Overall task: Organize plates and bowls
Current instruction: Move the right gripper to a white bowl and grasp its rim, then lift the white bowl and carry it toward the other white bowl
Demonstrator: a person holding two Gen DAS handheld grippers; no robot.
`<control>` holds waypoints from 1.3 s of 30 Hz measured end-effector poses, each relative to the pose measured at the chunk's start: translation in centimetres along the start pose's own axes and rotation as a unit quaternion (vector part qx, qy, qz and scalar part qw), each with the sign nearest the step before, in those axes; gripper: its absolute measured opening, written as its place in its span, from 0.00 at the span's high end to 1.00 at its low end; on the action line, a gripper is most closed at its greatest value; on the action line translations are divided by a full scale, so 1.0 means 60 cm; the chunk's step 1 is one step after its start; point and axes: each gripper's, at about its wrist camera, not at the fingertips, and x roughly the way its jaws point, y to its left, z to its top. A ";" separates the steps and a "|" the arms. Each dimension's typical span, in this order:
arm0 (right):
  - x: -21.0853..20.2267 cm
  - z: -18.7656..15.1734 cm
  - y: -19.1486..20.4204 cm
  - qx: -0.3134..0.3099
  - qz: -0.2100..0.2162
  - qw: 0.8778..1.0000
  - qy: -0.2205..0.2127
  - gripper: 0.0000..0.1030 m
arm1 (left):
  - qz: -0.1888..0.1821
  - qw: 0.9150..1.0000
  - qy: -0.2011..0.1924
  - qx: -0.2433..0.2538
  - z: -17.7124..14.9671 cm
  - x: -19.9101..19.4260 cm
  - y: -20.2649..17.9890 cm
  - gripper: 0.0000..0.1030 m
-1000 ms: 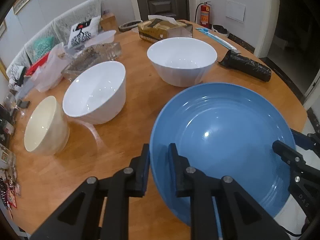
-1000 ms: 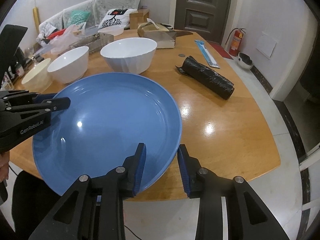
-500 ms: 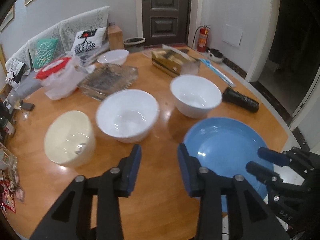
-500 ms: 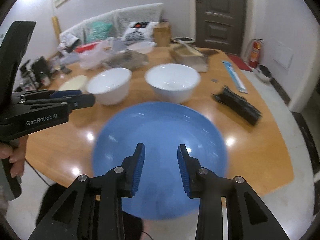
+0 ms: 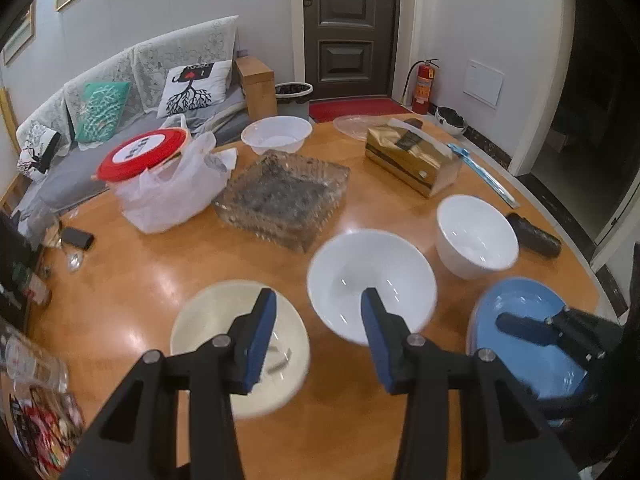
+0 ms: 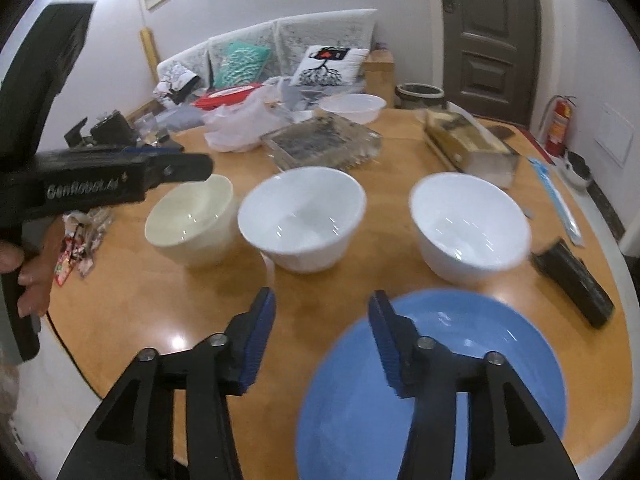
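A blue plate [image 6: 460, 380] lies on the wooden table [image 6: 168, 304] near its front edge; it also shows in the left wrist view [image 5: 528, 312]. Behind it stand a cream bowl [image 6: 192, 220], a middle white bowl [image 6: 304, 216] and a right white bowl [image 6: 468, 224]; in the left wrist view these are the cream bowl [image 5: 208, 328], the middle white bowl [image 5: 372, 280] and the right white bowl [image 5: 476, 236]. My left gripper [image 5: 318, 320] is open and empty above the cream and middle bowls. My right gripper [image 6: 322, 328] is open and empty above the plate's left edge.
Farther back are a glass tray [image 5: 280, 196], a plastic bag with a red-lidded container [image 5: 160, 176], a small white bowl [image 5: 276, 136], a golden box [image 5: 412, 160] and a black roll [image 6: 572, 280]. A phone [image 5: 78, 237] lies left.
Both grippers let go of the blue plate, opened wider and pulled back and up. The plate now lies on the table and the view has swung left toward the bowls.
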 end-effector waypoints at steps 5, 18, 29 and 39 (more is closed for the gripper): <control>0.054 0.017 0.009 -0.004 0.017 1.000 0.007 0.44 | -0.014 1.000 0.023 0.001 0.035 0.052 0.016 0.61; 0.112 0.037 0.009 -0.019 0.037 0.998 0.037 0.19 | -0.052 0.993 0.104 0.002 0.055 0.183 0.017 0.60; 0.171 0.059 0.007 -0.007 0.038 0.993 0.108 0.16 | -0.066 0.988 0.136 0.016 0.056 0.221 0.008 0.67; 0.200 0.076 -0.005 0.002 0.055 0.990 0.131 0.10 | -0.061 0.987 0.150 0.023 0.055 0.237 0.005 0.86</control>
